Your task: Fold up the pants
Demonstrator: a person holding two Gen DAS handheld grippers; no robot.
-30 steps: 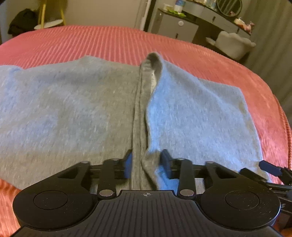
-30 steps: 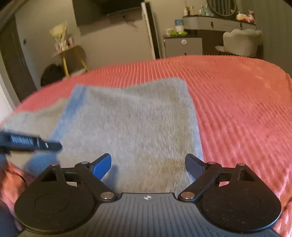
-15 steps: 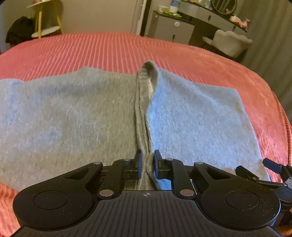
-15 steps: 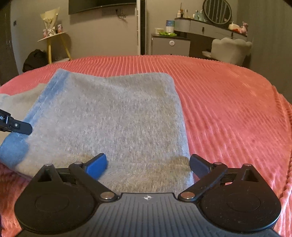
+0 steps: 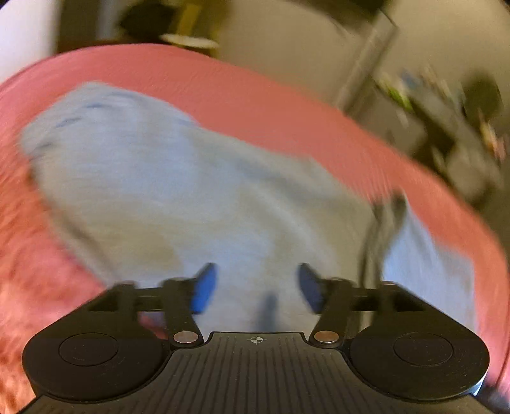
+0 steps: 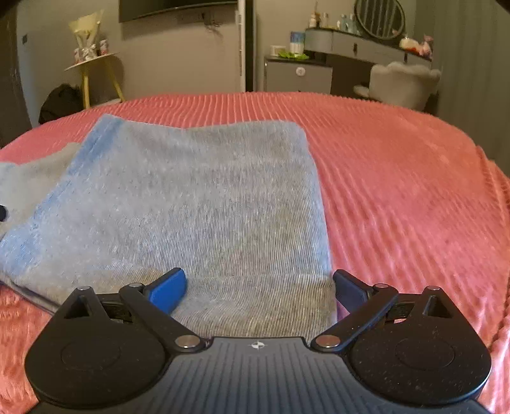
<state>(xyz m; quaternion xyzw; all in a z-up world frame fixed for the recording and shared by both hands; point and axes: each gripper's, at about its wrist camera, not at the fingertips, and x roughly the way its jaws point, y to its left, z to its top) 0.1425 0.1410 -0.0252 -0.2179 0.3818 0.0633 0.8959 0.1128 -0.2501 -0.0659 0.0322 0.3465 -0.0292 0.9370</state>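
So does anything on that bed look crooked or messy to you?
Only slightly: the grey pants lie folded on the pink bedspread, but the lower layer pokes out at the far left, so the edges don't line up. Nothing looks spilled or torn.

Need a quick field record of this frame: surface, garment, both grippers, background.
surface: bed with pink ribbed bedspread
garment: grey pants, folded, lying flat on the bedspread
left gripper: jaws opening, nothing pinched, over the pants; view motion-blurred
right gripper: open wide, over the pants' near edge, no grip
background: yellow side table, grey chair, round mirror
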